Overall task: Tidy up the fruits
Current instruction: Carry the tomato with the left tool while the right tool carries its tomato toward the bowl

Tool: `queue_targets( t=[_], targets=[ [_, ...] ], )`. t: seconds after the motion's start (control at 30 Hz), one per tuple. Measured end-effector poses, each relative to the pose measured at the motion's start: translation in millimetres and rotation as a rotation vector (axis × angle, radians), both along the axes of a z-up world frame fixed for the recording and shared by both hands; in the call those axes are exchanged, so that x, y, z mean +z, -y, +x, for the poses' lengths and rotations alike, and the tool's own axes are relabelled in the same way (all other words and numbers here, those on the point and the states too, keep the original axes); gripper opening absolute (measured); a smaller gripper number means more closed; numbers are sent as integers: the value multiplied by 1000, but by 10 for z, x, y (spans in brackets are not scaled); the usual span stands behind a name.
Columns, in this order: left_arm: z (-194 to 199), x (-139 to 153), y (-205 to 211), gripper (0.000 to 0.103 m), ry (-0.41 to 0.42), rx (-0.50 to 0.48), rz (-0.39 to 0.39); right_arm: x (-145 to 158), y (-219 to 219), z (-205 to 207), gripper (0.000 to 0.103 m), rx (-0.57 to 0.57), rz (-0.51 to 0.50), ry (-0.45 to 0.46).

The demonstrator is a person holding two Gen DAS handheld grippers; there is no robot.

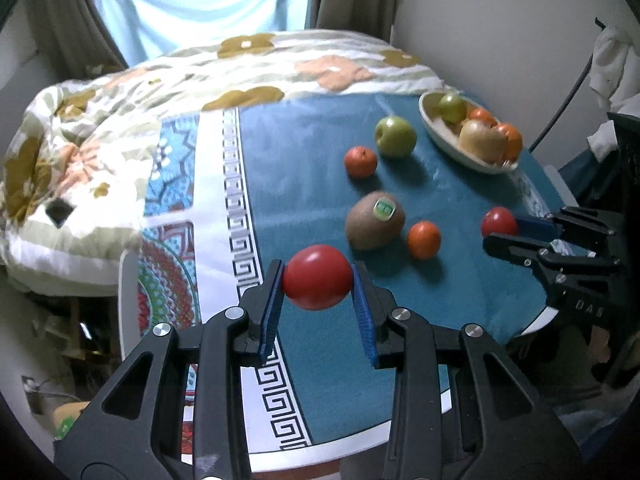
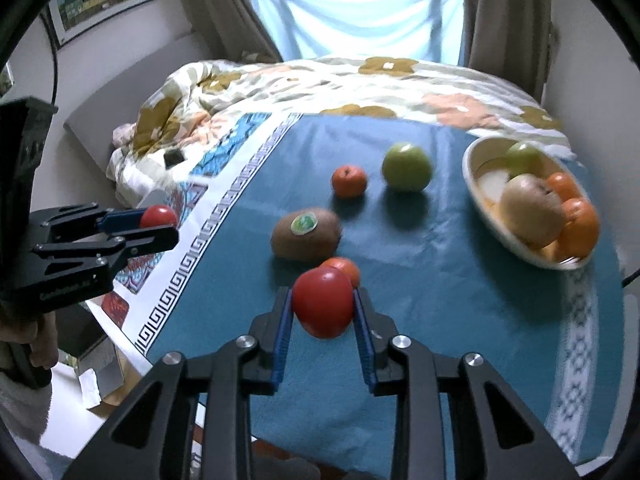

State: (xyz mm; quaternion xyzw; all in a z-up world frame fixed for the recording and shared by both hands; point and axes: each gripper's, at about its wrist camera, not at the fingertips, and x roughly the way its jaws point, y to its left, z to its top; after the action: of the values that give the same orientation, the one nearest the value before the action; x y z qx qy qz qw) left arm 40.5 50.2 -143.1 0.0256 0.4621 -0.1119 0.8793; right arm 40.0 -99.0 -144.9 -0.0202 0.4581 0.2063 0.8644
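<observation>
— Nearest the lens, the left hand-held gripper (image 1: 318, 280) is clenched on a smooth, round red tomato (image 1: 318, 277), blue ribbed pads pressed to both its sides.

— And the other one?

— Same story: the right hand-held gripper (image 2: 323, 308) is grasping a second glossy red tomato (image 2: 323, 303). Both fruits look lifted clear of the teal cloth covering the desk (image 2: 420, 300), though motion blur makes the gap hard to be sure of.

— Why pinch them across the middle?

— My guess is that a round, soft-skinned fruit sits steadiest gripped at its widest part, with the pads flat against it. The hand-held grippers tilt downward, so the fruit hangs ahead of the fingers, ready to be carried.

— Where would they go?

— Probably to the cream oval ceramic bowl (image 2: 476, 196) near the desk's far right edge. It already holds a green apple (image 2: 524, 158), a brownish-yellow pear-like fruit (image 2: 532, 210) and two orange mandarins (image 2: 580, 226) packed against its near end.

— What remains loose?

— A fuzzy brown kiwi with a green sticker (image 2: 306, 236), a large green apple (image 2: 407, 168) and two small orange mandarins (image 2: 349, 181), well apart on the cloth. One mandarin sits just behind the right tomato.

— Room in the bowl?

— Its far end looks fairly open, so there is likely space.
</observation>
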Motion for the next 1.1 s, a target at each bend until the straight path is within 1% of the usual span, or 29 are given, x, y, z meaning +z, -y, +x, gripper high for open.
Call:
queue_targets(
  t=[0.13,0.3,0.53,0.67,0.77,0.9,1.1],
  targets=[
    [45,214,148,38,32,15,7,209,204,65,28,-7,15,20],
    [140,481,451,38,77,45,5,416,558,201,28,-3,26,42],
    [400,674,1018,38,111,49,-3,562,1111,489,28,11,19,62],
    [598,690,1379,38,115,40,-7,580,1452,708,28,8,20,71],
    [759,643,1623,38,108,34,-15,577,1672,878,28,9,19,73],
    [1014,527,1947,38,90,32,-23,524,1927,1090,28,11,16,69],
    [1356,341,2278,38,61,34,-35,405,2262,1391,28,6,12,51]
  ],
)
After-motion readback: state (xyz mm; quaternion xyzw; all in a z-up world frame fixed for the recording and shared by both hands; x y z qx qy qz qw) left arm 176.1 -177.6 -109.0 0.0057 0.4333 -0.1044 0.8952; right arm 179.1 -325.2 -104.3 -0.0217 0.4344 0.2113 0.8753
